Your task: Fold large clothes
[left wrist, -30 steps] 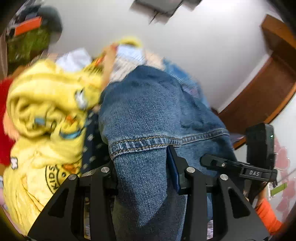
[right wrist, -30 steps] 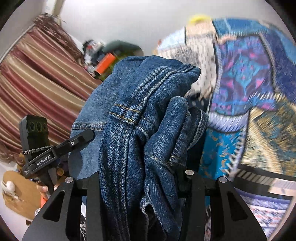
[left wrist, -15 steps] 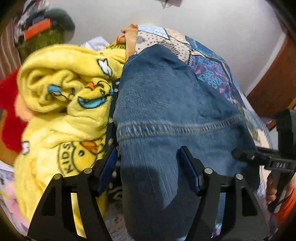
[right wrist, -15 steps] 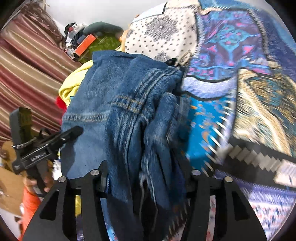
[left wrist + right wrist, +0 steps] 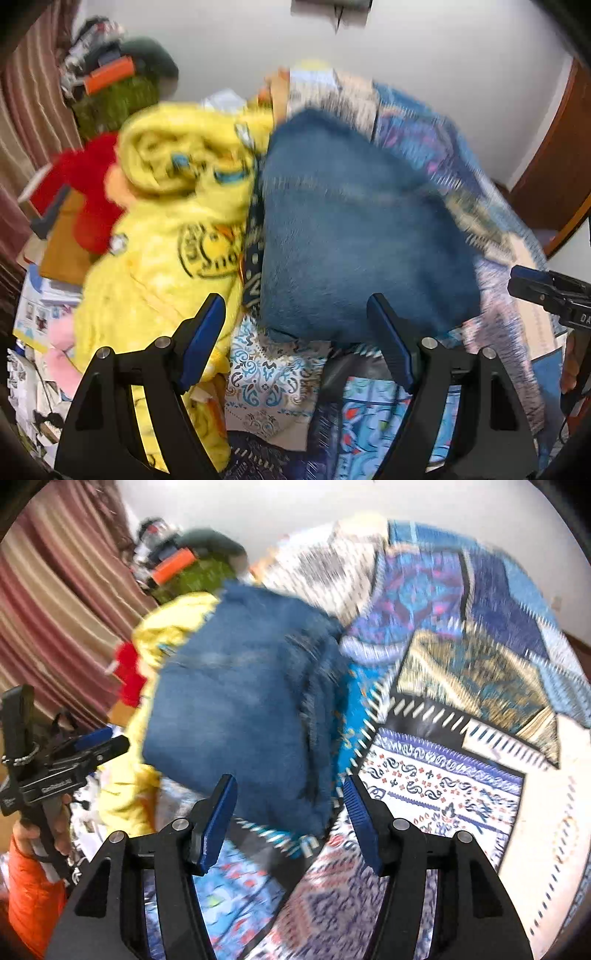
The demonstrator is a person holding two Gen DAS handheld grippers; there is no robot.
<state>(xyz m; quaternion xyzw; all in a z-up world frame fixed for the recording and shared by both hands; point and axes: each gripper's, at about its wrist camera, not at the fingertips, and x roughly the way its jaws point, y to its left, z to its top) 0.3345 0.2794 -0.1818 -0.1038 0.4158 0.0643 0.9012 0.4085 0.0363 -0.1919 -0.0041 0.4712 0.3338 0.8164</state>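
Denim, folded into a thick blue bundle, the jeans (image 5: 354,236) lie on a patchwork bedspread (image 5: 461,672) and fill the middle of both views, blurred by motion. In the left wrist view the left hand-held gripper (image 5: 297,339) is released, its blue-padded fingers (image 5: 203,339) spread wide at 6 o'clock with the near edge of the jeans just beyond them; nothing is between the pads. At 9 o'clock of the jeans, touching their side, sits a heap of yellow fleece (image 5: 173,214) printed with cartoon marks, and past it at 10 o'clock a red cloth (image 5: 92,192). In the right wrist view the right hand-held gripper (image 5: 288,812) is likewise released, its fingers (image 5: 364,819) parted at 6 o'clock and empty, the jeans (image 5: 240,709) just ahead at 12 o'clock with their frayed folded edge toward 3 o'clock. The bedspread stretches away from 1 to 5 o'clock. At 9 o'clock the other gripper's handle shows, held by a hand (image 5: 40,834) in an orange sleeve (image 5: 29,897). A striped curtain (image 5: 55,602) hangs at 10 o'clock
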